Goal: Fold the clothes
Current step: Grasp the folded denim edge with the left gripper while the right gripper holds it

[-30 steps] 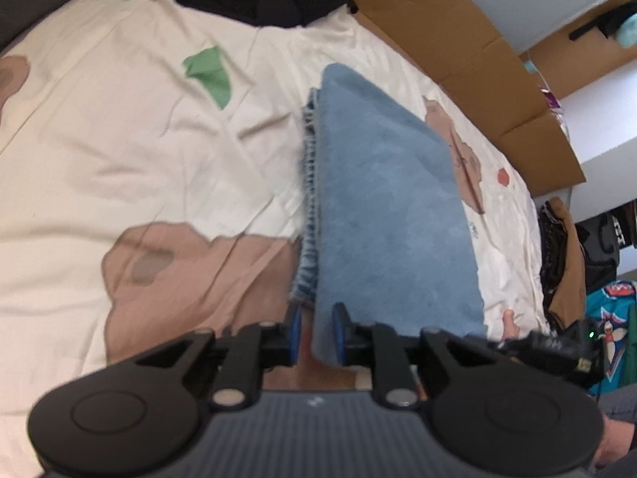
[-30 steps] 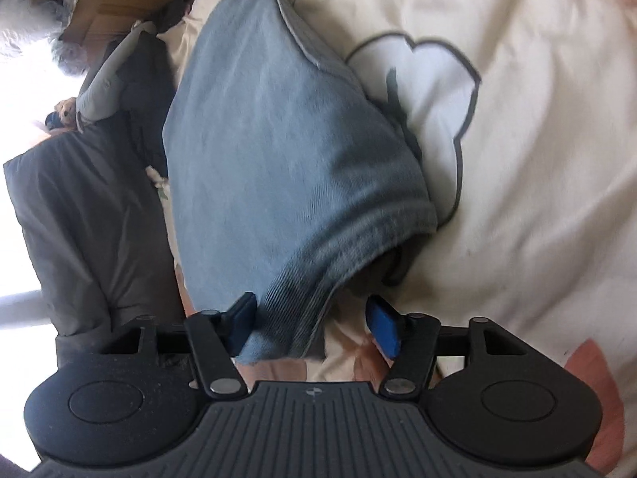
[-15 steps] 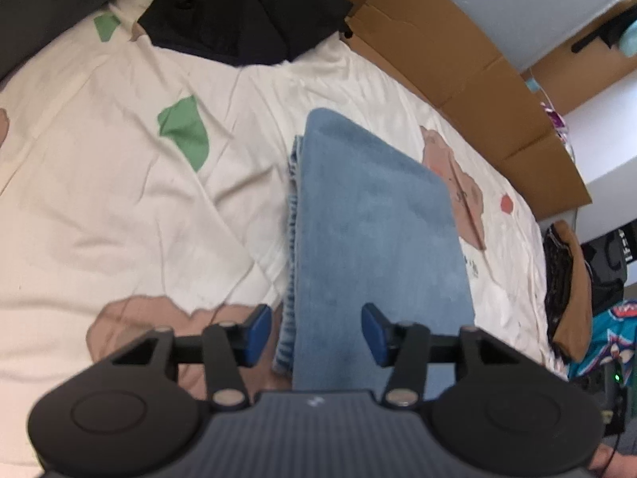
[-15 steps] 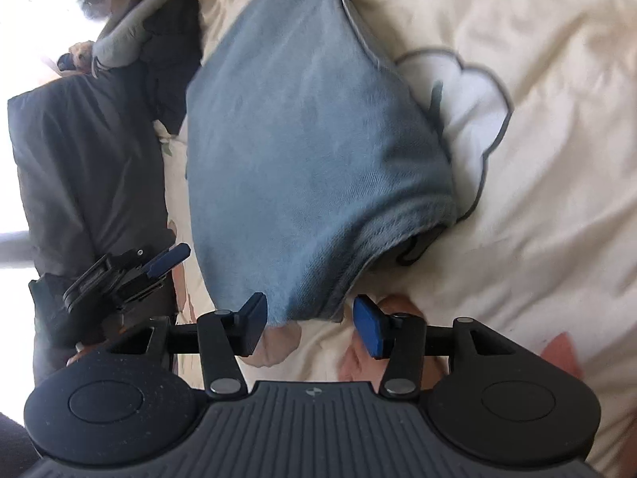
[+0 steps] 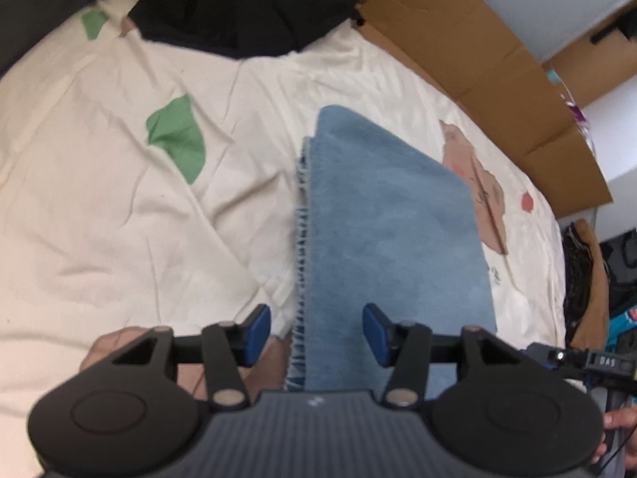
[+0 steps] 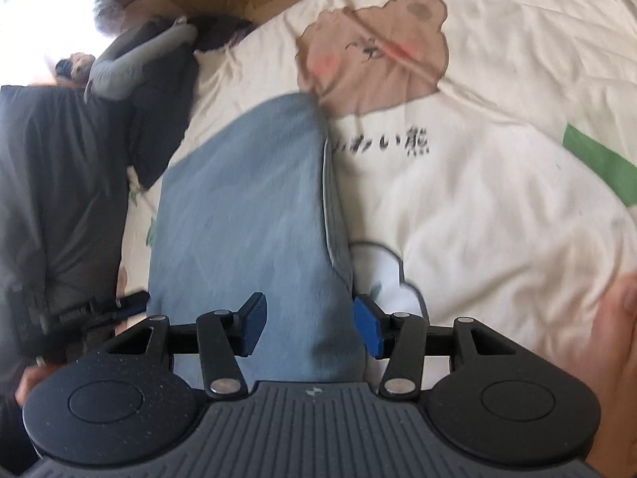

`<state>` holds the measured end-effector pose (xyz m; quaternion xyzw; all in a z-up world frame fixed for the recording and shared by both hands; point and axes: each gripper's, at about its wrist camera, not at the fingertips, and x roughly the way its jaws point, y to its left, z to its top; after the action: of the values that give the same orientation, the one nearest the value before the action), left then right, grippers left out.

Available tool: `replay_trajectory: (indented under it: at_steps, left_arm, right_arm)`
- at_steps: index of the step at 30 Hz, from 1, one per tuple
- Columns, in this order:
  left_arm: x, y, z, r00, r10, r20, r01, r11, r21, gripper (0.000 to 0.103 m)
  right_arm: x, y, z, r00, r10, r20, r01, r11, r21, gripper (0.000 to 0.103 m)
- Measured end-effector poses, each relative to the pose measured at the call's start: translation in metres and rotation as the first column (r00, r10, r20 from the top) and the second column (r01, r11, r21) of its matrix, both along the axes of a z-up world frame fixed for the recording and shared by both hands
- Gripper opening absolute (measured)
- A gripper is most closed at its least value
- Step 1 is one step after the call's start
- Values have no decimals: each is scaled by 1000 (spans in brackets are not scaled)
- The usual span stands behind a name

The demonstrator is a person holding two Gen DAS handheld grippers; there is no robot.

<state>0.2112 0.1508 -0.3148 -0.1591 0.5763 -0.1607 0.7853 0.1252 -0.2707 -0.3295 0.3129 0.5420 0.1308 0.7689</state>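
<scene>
A folded blue garment (image 5: 390, 231) lies flat on the cream printed bedsheet (image 5: 99, 183), its frayed edge on the left. My left gripper (image 5: 316, 328) hovers over the garment's near end; its jaws are opening, and the pads stand apart from the cloth on both sides. In the right wrist view the same blue garment (image 6: 247, 207) runs away from my right gripper (image 6: 310, 324), which is open above its near end, with neither pad pressing on it. The right gripper's body (image 5: 577, 358) shows at the left wrist view's right edge.
A black garment (image 5: 247, 4) lies at the far end of the bed. Brown cardboard (image 5: 477, 51) lines the far right side. Dark grey clothing (image 6: 51, 183) is heaped left of the blue garment. Bear and green leaf prints mark the sheet (image 6: 497, 219).
The left jaws were shut on the garment's edge and have spread wide, letting it go. Both grippers have drawn back; the right one rose and rolled, and the garment's end now rests flat.
</scene>
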Motion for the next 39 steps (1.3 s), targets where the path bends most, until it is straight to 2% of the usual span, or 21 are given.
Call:
replay_trajectory:
  at_steps: [3,12,22,26,28,30,39]
  left_arm:
    - [5,-1,-8,1000,0,0,0,1000,-3,54]
    - [19,-4,-25,1000,-14,-7,13,996,-90,57]
    - [37,-10,-41,998,-37,-42,31,988,-149,63]
    - [40,-7,-50,995,-22,-93,4,982,-190,70]
    - [40,-4,-59,990,-14,-139,-19,972,-234,72]
    - [37,-5,-64,989,-28,-144,-10,967,-256,74]
    - [39,-19,-64,987,-72,-140,37,970,-241,74]
  right_arm:
    - [10,3,1,1000,23,10,-23,999,-31,56]
    - [47,30,-1,988,151,10,-150,984,-96,56]
    - [72,40,-12,988,151,-36,-155,977,-149,56]
    - [77,41,-17,989,138,-47,-144,977,-157,56]
    - [81,43,-20,987,151,-46,-156,974,-163,56]
    - [83,45,-21,986,161,-39,-165,973,-163,56]
    - [97,46,-36,984,174,-29,-177,973,-148,56]
